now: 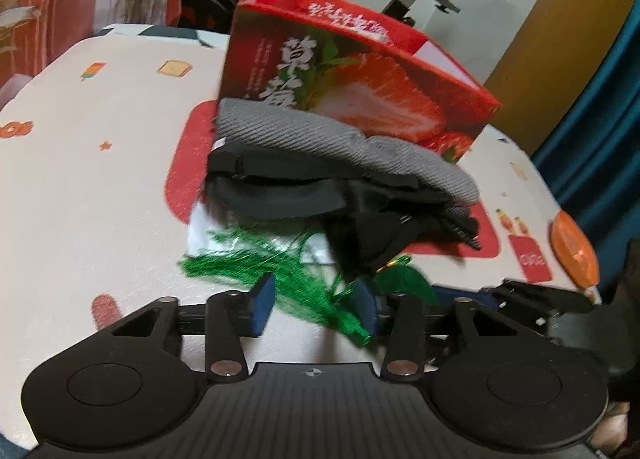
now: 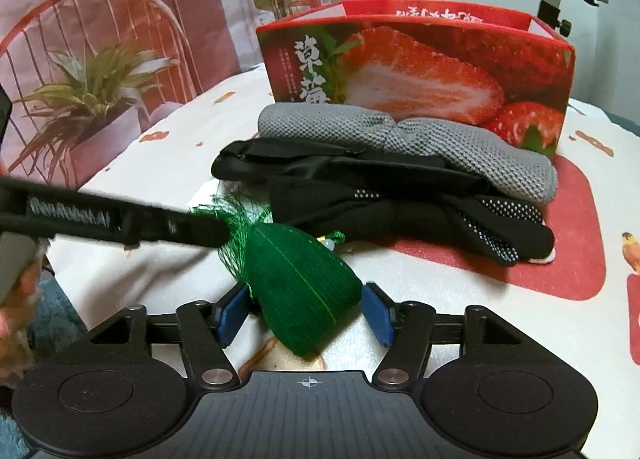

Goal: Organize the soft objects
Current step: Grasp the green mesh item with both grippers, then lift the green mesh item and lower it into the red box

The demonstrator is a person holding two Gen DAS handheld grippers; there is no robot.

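Your right gripper (image 2: 309,311) has its blue pads (image 2: 378,313) spread wide on either side of the green woven leaf-shaped pouch (image 2: 302,283), which lies on the white printed tablecloth (image 2: 132,163); whether either pad touches the fabric is hard to tell, and the pouch's near tip runs under the gripper body. Your left gripper (image 1: 314,305) is also parted, its pads (image 1: 262,309) straddling the pouch's green fringe tassel (image 1: 256,263) without closing on it. In the left wrist view the pouch itself shows only as a sliver of green at the right pad, and motion blur smears the tassel strands. Behind the pouch sits a stack of soft items: a grey knitted fabric piece (image 2: 432,143) on top, a black strap-like cloth (image 2: 304,163) beneath it, and black gloves with white grip dots (image 2: 480,227) lowest; their exact shapes are lost in the folds. The stack lies against the front of the red open-topped cardboard box printed with strawberries (image 2: 420,71), whose interior is not visible. In the right wrist view your left gripper's black arm crosses from the left edge and its tip meets the tassel (image 2: 232,219).
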